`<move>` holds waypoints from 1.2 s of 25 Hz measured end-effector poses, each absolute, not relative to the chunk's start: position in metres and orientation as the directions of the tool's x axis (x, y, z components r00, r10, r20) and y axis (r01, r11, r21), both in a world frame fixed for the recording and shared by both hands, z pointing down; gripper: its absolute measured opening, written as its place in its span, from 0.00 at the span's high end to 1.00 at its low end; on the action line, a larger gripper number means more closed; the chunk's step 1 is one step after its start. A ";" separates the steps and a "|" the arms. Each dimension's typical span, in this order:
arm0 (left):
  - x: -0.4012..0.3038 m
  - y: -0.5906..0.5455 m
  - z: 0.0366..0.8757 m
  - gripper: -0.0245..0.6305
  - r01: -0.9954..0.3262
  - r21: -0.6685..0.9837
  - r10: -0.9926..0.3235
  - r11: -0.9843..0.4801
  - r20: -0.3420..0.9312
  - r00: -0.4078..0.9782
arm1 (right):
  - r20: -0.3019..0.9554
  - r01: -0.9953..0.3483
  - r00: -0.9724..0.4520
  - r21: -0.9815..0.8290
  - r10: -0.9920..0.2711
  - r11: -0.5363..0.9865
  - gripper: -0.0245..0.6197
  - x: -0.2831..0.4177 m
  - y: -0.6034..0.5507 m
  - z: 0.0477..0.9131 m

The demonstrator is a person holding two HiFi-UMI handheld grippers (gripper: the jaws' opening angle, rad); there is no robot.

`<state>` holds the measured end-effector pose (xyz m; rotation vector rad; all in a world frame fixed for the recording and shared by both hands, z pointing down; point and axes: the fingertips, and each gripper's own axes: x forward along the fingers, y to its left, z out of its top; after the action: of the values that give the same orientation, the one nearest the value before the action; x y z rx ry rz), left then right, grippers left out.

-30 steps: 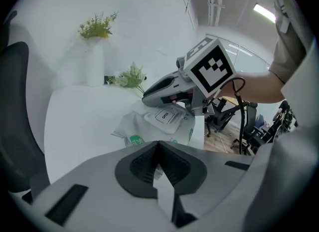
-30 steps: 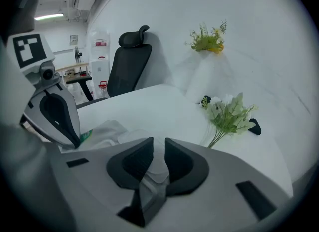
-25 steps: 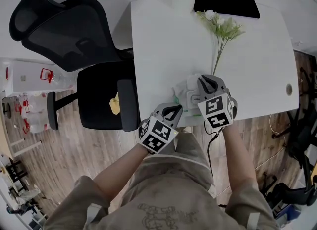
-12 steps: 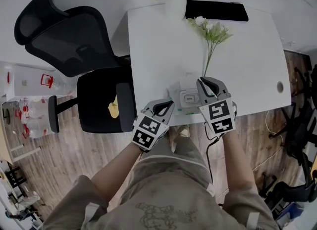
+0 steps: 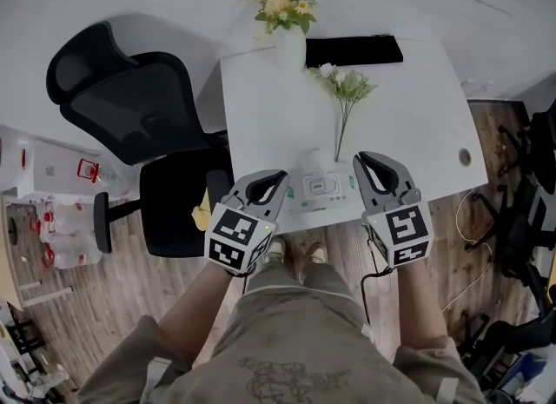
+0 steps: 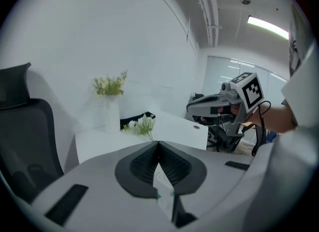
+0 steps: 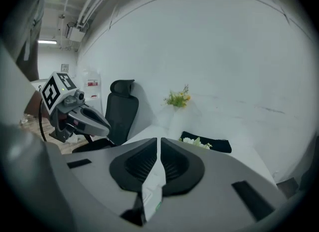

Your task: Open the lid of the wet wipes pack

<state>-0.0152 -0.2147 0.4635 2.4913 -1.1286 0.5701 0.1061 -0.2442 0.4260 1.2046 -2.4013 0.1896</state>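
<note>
The wet wipes pack [image 5: 320, 187] lies on the white table [image 5: 417, 133] near its front edge, white with green print and a flat rectangular lid on top. My left gripper [image 5: 278, 176] hangs just left of it, raised above the table edge, its jaws shut and holding nothing. My right gripper [image 5: 361, 161] hangs just right of the pack, also raised. Its jaws are closing, almost together, with nothing gripped. In each gripper view only a sliver of the pack [image 6: 163, 188] [image 7: 152, 188] shows through the slit under the pads.
A white vase of flowers [image 5: 291, 42] and a flat black object [image 5: 354, 50] stand at the table's far edge. A loose flower sprig [image 5: 343, 89] lies mid-table, pointing at the pack. A black office chair [image 5: 148, 124] stands left. A cable hole [image 5: 464, 156] sits at the right.
Both grippers have risen and drawn back from the pack. The right one was over the pack's lid and is now off it to the right. The pack stays on the table.
</note>
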 end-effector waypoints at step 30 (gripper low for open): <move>-0.007 -0.179 0.335 0.94 -0.690 -0.071 -0.669 -0.720 0.335 0.664 | 0.248 -0.844 -0.513 0.029 -0.822 0.536 0.90 0.129 -0.152 0.315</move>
<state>-0.0071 -0.1788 0.3354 2.8087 -1.1482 0.5267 0.1292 -0.1523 0.3147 1.4040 -2.5428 0.1396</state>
